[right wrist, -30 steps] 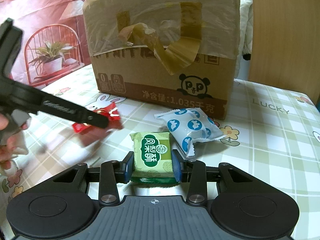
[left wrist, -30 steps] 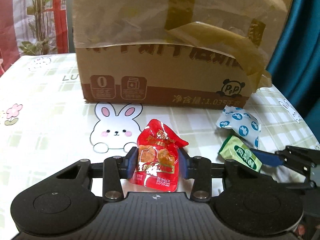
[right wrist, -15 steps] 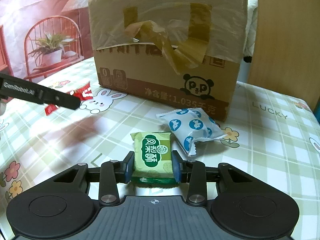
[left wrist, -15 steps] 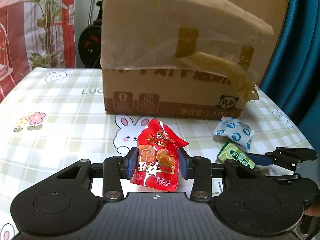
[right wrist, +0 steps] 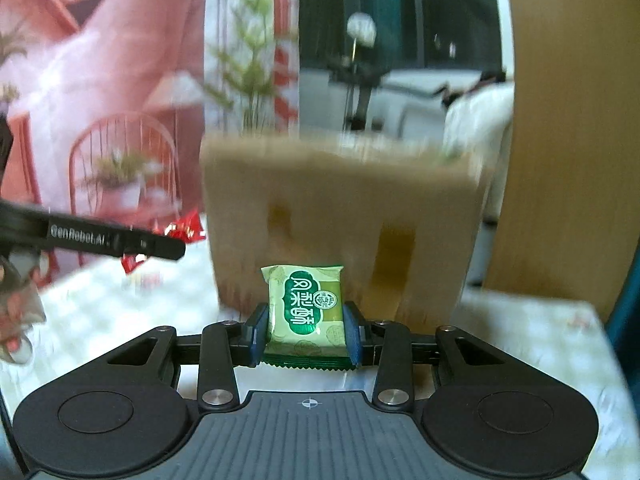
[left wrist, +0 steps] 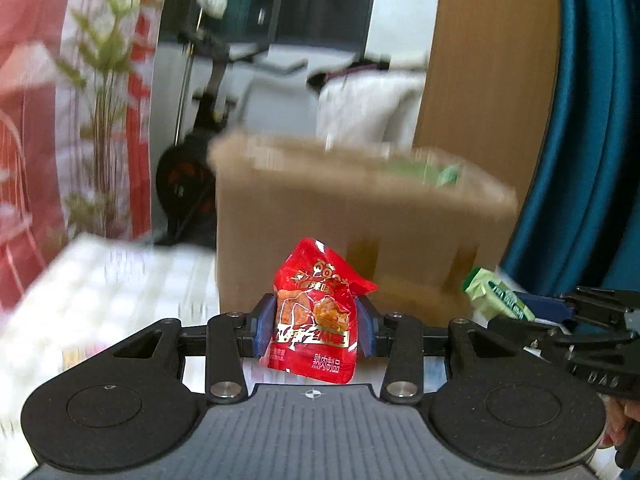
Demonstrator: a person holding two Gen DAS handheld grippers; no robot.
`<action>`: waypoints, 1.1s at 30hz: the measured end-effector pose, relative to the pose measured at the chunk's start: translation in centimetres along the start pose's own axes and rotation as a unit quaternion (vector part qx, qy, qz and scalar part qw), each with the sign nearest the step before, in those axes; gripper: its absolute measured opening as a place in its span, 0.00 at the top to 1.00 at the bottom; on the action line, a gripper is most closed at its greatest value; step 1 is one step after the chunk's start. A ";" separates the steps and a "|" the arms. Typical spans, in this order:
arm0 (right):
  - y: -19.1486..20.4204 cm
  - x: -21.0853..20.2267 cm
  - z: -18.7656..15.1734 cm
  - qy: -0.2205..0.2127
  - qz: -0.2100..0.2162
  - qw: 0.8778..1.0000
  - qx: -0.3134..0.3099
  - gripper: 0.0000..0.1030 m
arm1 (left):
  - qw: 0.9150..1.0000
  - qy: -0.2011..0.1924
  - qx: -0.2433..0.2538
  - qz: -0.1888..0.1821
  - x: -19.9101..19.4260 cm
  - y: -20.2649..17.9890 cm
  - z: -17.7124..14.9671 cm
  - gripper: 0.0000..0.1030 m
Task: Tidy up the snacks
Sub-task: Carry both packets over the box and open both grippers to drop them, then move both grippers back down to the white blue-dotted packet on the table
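Note:
My left gripper [left wrist: 315, 326] is shut on a red snack packet [left wrist: 316, 320], held upright in the air in front of the cardboard box [left wrist: 360, 216]. My right gripper [right wrist: 307, 332] is shut on a green snack packet [right wrist: 306, 308], also lifted off the table before the same box [right wrist: 340, 216]. In the left wrist view the right gripper [left wrist: 532, 310] shows at the right edge with the green packet [left wrist: 494, 298] in it. In the right wrist view the left gripper [right wrist: 168, 246] reaches in from the left with the red packet [right wrist: 182, 230]. Both views are motion-blurred.
The table with its checked cloth [left wrist: 100, 292] lies below and left of the box. A blue curtain [left wrist: 580, 120] hangs at the right, a wooden panel [right wrist: 568, 120] behind the box. A person's hand [right wrist: 16, 320] shows at the left edge.
Both grippers have risen with their packets, so the box top now sits near mid-frame and the room behind shows. The blue-and-white packet on the table has dropped out of view.

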State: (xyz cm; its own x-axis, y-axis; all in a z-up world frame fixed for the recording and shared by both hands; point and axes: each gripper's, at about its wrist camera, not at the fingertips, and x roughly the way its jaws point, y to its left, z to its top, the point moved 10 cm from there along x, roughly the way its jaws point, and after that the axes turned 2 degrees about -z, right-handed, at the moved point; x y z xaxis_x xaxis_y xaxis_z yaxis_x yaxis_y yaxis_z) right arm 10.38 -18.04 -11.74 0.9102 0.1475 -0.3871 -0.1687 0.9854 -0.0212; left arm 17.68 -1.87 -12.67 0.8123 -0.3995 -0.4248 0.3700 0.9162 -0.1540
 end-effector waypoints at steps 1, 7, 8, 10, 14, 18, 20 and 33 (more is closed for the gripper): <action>-0.4 -0.1 1.5 -0.012 0.000 1.000 0.002 0.66 | 1.000 -0.015 0.007 -0.003 -0.2 -0.3 1.4 0.57; -3.5 2.7 8.3 -0.032 -0.024 0.999 -0.030 0.66 | 0.997 -0.063 0.028 -0.021 2.0 -1.8 8.3 0.57; -4.3 3.7 9.2 -0.030 -0.031 0.999 -0.031 0.66 | 0.997 -0.066 0.032 -0.023 2.7 -2.1 9.1 0.57; -5.5 5.6 10.3 -0.019 -0.039 0.999 -0.028 0.66 | 0.997 -0.065 0.038 -0.026 4.3 -2.7 10.4 0.57; -6.9 9.3 10.8 0.004 -0.056 0.998 -0.032 0.66 | 0.998 -0.047 0.029 -0.026 8.3 -2.9 11.8 0.57; -7.3 11.3 9.8 0.028 -0.062 0.997 -0.034 0.66 | 0.999 -0.022 0.028 -0.015 11.2 -2.4 11.6 0.56; -7.2 11.8 9.2 0.038 -0.066 0.997 -0.033 0.65 | 0.999 -0.014 0.034 -0.013 11.8 -2.3 11.1 0.48; -6.6 7.2 8.6 0.014 -0.059 0.998 -0.027 0.45 | 0.999 -0.003 0.032 -0.006 8.4 -0.9 9.5 0.37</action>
State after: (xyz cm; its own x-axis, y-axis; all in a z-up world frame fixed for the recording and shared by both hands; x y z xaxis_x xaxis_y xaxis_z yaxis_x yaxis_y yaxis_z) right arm 21.27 -22.77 -6.48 0.9141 0.0283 -0.4045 -0.0821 0.9898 -0.1163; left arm 28.44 -6.32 -7.58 0.8108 -0.4104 -0.4175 0.4071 0.9077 -0.1017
